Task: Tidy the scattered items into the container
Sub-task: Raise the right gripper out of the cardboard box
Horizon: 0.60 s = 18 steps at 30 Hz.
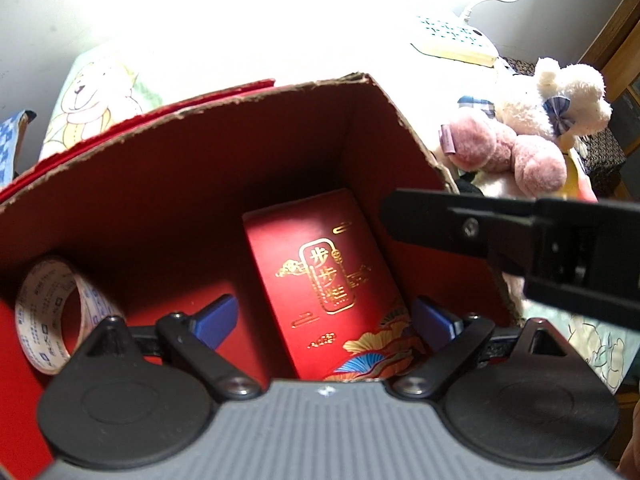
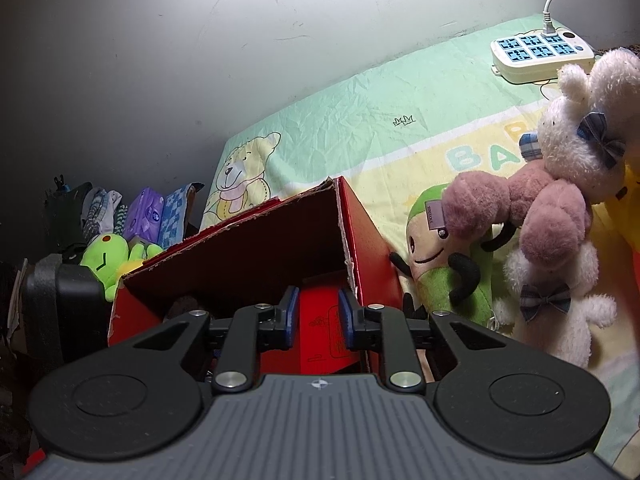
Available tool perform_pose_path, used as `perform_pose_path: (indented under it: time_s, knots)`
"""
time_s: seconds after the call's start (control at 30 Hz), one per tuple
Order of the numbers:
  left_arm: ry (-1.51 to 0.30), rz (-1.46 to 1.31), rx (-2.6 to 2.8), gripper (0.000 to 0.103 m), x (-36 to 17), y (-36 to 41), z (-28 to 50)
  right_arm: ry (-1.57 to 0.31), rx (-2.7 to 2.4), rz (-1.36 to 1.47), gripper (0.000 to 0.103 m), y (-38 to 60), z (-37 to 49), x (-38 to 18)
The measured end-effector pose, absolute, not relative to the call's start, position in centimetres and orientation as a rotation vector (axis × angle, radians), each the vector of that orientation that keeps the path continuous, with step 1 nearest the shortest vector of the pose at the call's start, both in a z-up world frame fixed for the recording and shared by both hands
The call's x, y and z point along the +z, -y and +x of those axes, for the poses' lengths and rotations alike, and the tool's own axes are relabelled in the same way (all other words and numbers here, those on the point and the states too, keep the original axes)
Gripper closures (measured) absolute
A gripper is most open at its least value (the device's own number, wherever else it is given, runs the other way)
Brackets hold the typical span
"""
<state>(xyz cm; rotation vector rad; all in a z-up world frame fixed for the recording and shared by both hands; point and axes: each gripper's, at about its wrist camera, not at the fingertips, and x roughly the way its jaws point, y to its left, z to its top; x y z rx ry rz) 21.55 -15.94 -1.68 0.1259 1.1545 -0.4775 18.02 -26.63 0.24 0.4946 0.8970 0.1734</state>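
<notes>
The left gripper (image 1: pixel 324 320) hangs over the mouth of the red cardboard box (image 1: pixel 168 184), jaws spread wide with nothing between them. Directly below it, on the box floor, lies a red packet with gold lettering (image 1: pixel 320 280), tilted against the box's right wall. In the box's left corner a roll of printed tape (image 1: pixel 52 312) stands on edge.

The right gripper (image 2: pixel 314 316) points down over the box's right wall from outside; in the left wrist view its black arm crosses above that wall. Its blue pads (image 2: pixel 290 316) stand a narrow gap apart and press on nothing; the red packet shows through the gap, down in the box.

Just outside the box's right wall lie soft toys: a green-and-tan plush with a smiling face (image 2: pixel 444 256) nearest the box, then a pink-and-white plush bear with checked bows (image 2: pixel 560 216). Beyond the box a bear-print blanket (image 2: pixel 360 128) is spread, with a white power strip (image 2: pixel 540 56) on its far corner. Left of the box sit a bright green plush (image 2: pixel 108 256) and purple tissue packs (image 2: pixel 146 212).
</notes>
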Motion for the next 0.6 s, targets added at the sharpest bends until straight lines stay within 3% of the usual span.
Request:
perform_pose_path:
  time_s: [0.6]
  knots:
    - [-1.046, 0.184, -0.385, 0.009, -1.1, 15.2, 20.0, -0.879, 0.164, 0.475, 0.083, 26.3, 16.2, 0.2]
